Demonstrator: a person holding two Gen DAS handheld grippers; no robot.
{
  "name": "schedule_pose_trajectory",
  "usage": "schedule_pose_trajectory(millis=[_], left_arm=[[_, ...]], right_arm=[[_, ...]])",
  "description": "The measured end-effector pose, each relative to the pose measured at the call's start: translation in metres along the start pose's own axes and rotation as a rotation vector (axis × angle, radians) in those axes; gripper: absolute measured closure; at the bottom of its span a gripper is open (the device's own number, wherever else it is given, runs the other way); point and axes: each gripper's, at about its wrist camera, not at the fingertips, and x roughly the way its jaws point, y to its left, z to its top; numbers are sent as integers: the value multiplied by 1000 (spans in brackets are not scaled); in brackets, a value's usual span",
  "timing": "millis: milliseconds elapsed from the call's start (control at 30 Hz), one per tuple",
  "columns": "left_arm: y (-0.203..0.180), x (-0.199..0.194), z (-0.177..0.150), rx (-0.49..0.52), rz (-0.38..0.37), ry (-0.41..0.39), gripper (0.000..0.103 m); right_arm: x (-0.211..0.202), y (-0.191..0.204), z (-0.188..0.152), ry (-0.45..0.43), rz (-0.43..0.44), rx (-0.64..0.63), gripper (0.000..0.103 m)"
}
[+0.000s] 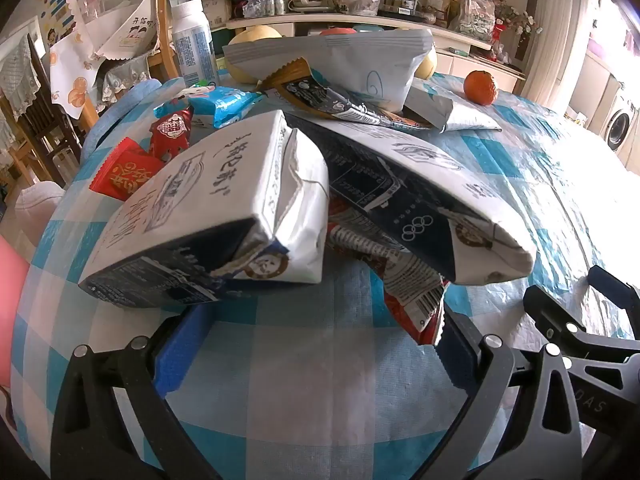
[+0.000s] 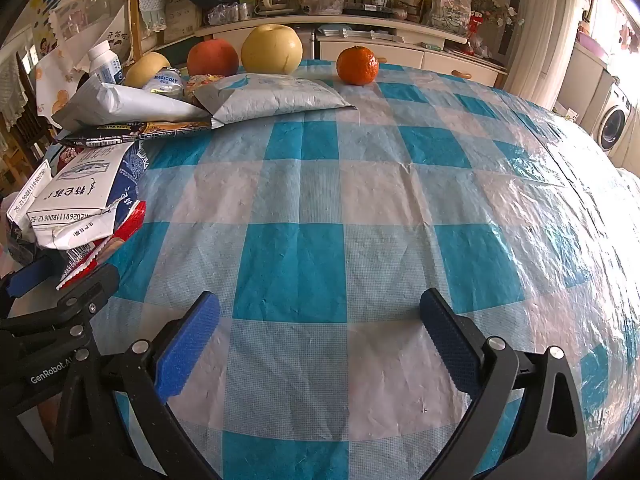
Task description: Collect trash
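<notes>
We see the trash heaped on the left part of the worktop (image 2: 360, 208): two flattened milk cartons, the near carton (image 1: 208, 216) and the far carton (image 1: 432, 200), a red snack wrapper (image 1: 412, 292) pinned under them, grey foil bags (image 1: 344, 64) behind, small red packets (image 1: 132, 168) at the left edge

We judge all of it light and empty; cartons stiff along the folds but crushable, wrapper and foil bags thin, slick and crinkly, likely to slide out of a shallow pinch, so we'd grip the near carton on its folded bottom edge or the wrapper on its serrated end

Left claw (image 1: 312, 344) is spread wide, holding nothing, pads just short of the near carton and touching or nearly touching the wrapper tip; can't tell which

Right claw (image 2: 320, 340) also spread apart, empty, over bare checked cloth

Room: right half of the worktop is free for moving; fruit (image 2: 272, 48) at the far edge, an orange (image 2: 357, 65) near the bags, bottle (image 1: 192, 40) far left; pile sits close to the left edge so a push could tip packets off
</notes>
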Motion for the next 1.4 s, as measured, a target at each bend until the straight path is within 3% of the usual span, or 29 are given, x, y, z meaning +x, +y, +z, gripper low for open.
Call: schedule_pose_trajectory(millis=[667,900,1200,1400], left_arm=[[4,-9,-9,-23,13,1,4],[2,-24,-19,26,-9,-28,4],[5,-100,-19,92,3,-211,4],[13,-149,-17,70,-5,-305,4]], right_arm=[[0,-1,-1,1,0,0,4],[-5,-8,-5,6,-23,24,5],[-99,-19,-7,-325,-19,57,5],[-154,-19,-5,-474,-32,72,5]])
